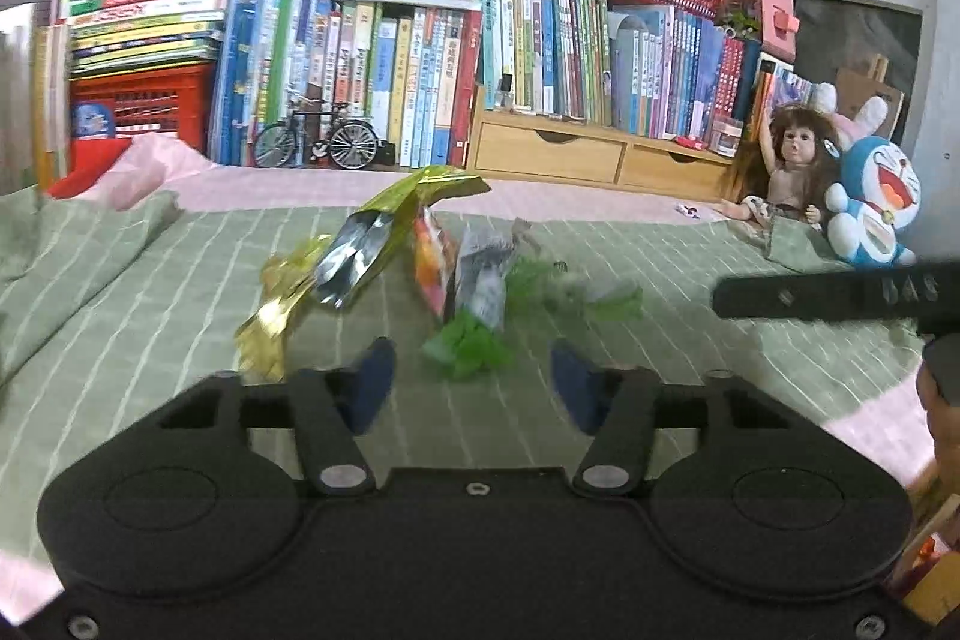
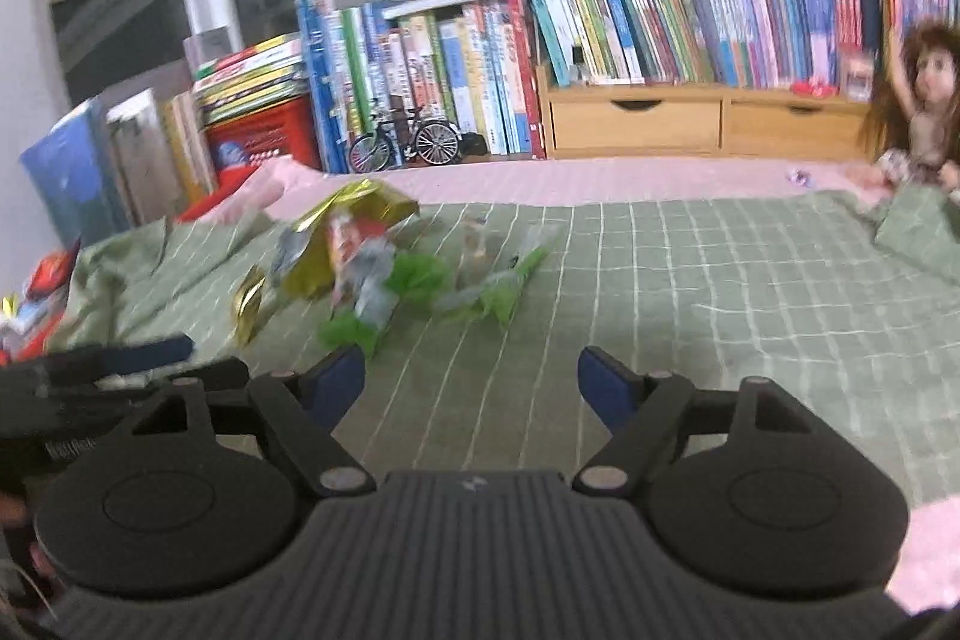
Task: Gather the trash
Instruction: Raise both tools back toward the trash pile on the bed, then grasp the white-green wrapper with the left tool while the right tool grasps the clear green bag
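Green checked cloth (image 1: 690,280) covers the surface, pink sheet (image 1: 570,196) behind it. Trash sits in one loose pile on the cloth: gold foil wrapper (image 1: 384,226) at 11 o'clock from my left gripper (image 1: 474,388), orange snack packet (image 1: 431,262) and silver-grey wrapper (image 1: 483,280) leaning together at 12, crumpled green scraps (image 1: 468,349) just ahead of my fingertips, more green bits (image 1: 618,304) at 1 o'clock. Left jaws partly open, nothing between the blue pads (image 1: 375,382), no contact with the pile.

Right gripper (image 2: 474,388) has its jaws wide apart, empty, only bare cloth between the pads (image 2: 606,388). From this view the same pile is at 10 to 11 o'clock: gold foil wrapper (image 2: 354,220), green scraps (image 2: 354,331) near the left pad, not touching as far as I can tell. Blurred frame. Left gripper's finger (image 2: 144,355) shows at 9 o'clock; right gripper's black finger (image 1: 840,291) shows at 3 o'clock in the left view.

Background: books (image 1: 408,70) in a row, toy bicycle (image 1: 318,139), wooden drawer unit (image 1: 600,154), doll (image 1: 786,166) and blue plush (image 1: 876,202) at 2 o'clock, red crate (image 1: 144,103) at 10.
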`<state>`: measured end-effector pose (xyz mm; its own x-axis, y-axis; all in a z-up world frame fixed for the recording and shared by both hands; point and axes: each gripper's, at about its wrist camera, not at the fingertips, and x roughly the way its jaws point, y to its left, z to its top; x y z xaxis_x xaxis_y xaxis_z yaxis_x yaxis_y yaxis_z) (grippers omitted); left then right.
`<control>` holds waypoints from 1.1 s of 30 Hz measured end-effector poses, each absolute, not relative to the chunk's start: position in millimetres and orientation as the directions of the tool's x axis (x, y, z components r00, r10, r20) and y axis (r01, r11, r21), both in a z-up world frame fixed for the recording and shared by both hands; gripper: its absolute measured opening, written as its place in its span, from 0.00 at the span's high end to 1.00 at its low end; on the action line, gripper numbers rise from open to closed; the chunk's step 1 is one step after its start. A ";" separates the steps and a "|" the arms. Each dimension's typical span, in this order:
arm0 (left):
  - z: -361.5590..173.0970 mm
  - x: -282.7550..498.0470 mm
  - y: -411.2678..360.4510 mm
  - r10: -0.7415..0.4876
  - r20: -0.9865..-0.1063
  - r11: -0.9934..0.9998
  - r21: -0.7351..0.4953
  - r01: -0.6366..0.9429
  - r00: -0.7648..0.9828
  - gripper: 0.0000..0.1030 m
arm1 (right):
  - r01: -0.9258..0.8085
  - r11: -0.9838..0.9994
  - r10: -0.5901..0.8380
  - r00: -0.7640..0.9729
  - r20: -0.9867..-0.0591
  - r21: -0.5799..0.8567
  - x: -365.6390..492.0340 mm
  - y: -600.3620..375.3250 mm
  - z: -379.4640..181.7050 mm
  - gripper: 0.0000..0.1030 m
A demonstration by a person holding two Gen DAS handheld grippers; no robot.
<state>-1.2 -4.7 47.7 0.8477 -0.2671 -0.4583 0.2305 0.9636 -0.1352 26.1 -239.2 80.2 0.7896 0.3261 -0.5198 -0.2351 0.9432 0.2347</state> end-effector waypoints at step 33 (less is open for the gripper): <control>30.8 49.5 -38.5 -0.310 -0.501 0.945 -0.075 0.317 0.808 0.47 | -0.231 0.971 0.222 0.746 -0.628 0.069 74.5 -248.0 45.1 0.32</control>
